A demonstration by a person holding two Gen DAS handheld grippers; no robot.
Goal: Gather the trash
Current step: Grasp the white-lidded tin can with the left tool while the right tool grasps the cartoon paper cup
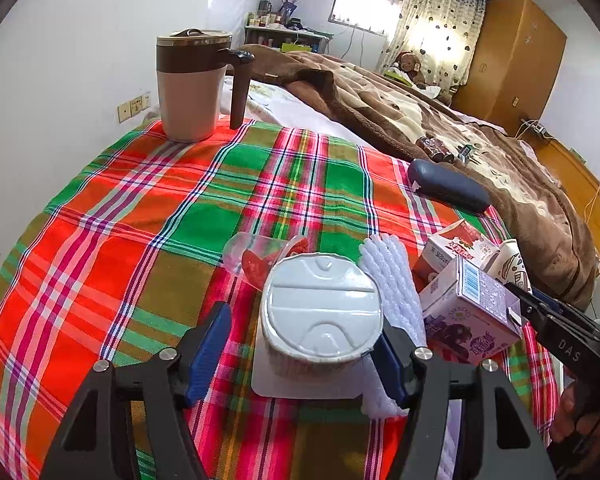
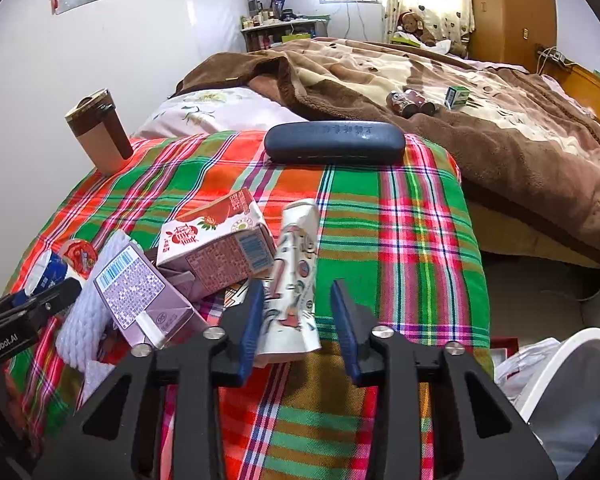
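Two grippers, lower frame: left gripper (image 1: 300, 354) spread around a white-lidded tub (image 1: 321, 312), pads apart from it; right gripper (image 2: 298, 322) unclenched around a flattened paper cup (image 2: 294, 280).

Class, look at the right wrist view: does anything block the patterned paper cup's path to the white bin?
Nothing visible does. The crushed patterned paper cup lies between the right gripper fingers; only bare plaid tablecloth separates it from the white bin at lower right.

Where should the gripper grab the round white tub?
Across the tub's round side walls, coming from the near side, one finger on each side. It sits upright with a flat lid that offers no edge, and the left gripper already straddles it.
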